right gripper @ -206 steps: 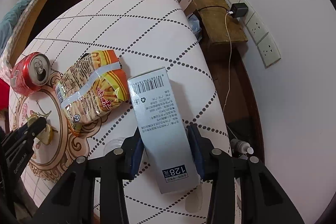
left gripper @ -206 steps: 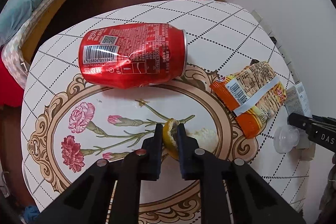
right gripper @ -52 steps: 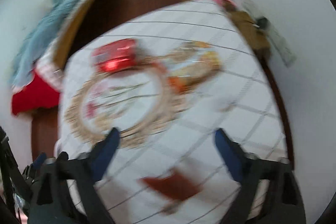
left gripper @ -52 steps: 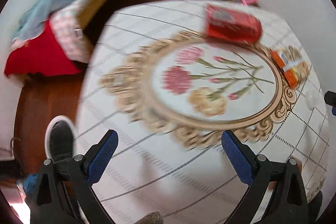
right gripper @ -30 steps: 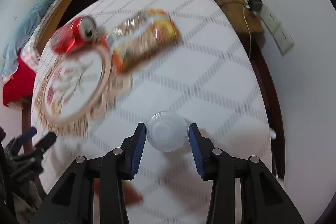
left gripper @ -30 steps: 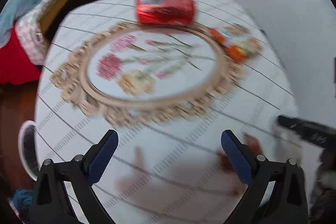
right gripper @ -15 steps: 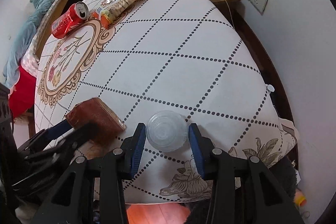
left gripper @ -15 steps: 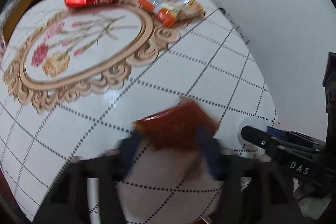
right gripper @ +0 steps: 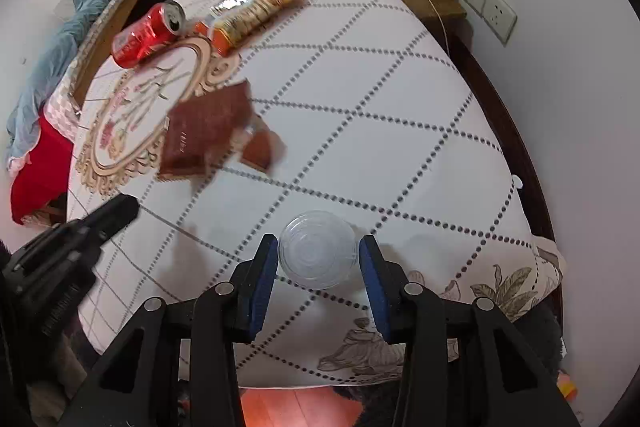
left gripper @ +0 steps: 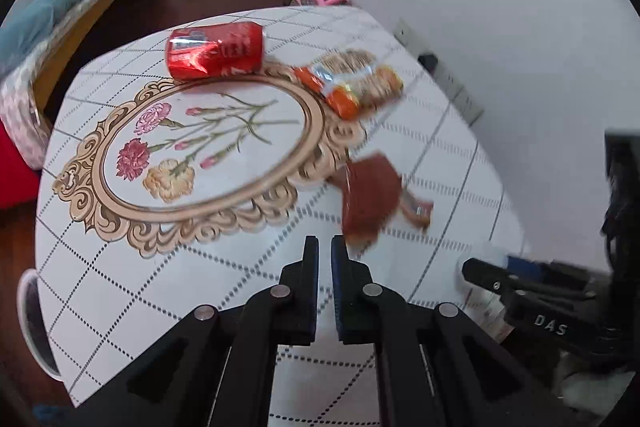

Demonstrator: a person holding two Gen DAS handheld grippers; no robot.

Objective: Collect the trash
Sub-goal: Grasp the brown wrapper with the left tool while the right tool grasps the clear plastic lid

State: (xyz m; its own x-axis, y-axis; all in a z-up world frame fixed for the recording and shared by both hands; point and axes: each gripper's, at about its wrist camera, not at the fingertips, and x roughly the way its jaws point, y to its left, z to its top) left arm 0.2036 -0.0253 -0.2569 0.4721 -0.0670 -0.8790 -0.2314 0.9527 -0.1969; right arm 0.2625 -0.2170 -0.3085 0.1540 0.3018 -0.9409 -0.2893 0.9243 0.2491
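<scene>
My left gripper [left gripper: 325, 247] has its fingers together on nothing; the brown box [left gripper: 370, 201] (blurred) lies just beyond them, mid-counter [right gripper: 400, 107]. My right gripper [right gripper: 318, 255] has its fingers clamped on the clear cup [right gripper: 318, 249] near the counter's near edge.

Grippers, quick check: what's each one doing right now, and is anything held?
Left gripper: shut, nothing between the jaws; the brown box is loose beyond it.
Right gripper: shut on the clear cup.

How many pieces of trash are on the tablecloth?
4: red can and snack bag at the far end, brown box mid-table, clear lid between the right gripper's jaws.
</scene>
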